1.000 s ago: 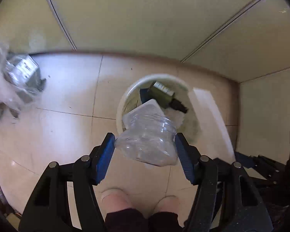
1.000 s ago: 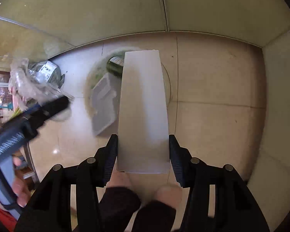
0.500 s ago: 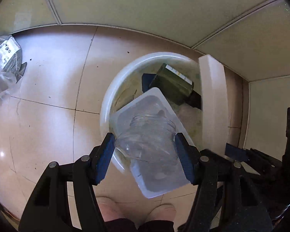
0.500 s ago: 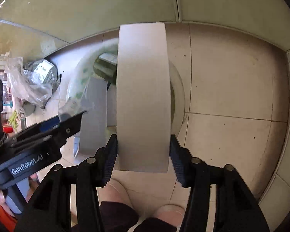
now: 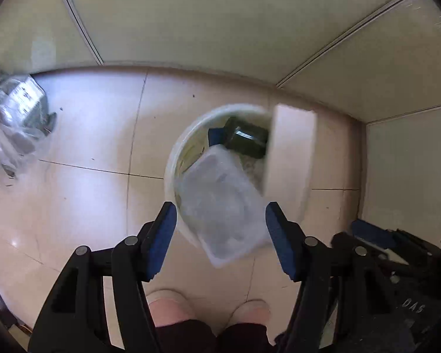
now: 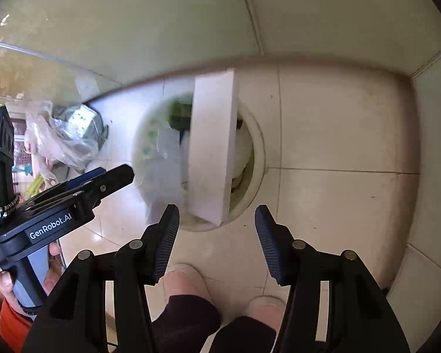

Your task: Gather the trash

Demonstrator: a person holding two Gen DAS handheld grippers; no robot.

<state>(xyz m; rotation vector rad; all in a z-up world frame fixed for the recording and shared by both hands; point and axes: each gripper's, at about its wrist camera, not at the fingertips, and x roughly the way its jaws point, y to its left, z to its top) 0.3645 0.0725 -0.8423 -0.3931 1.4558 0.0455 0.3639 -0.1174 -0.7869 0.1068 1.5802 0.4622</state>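
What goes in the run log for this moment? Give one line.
left hand-held gripper: open | right hand-held gripper: open | clear plastic container: over bin | white box: over bin | both free of grippers

The white box (image 5: 291, 158) hides part of your bin (image 5: 173, 170); the clear container (image 5: 223, 206) looks motion-blurred, perhaps airborne.

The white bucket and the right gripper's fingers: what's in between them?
The white box, free of the open right gripper, over the white bucket, in the right wrist view.
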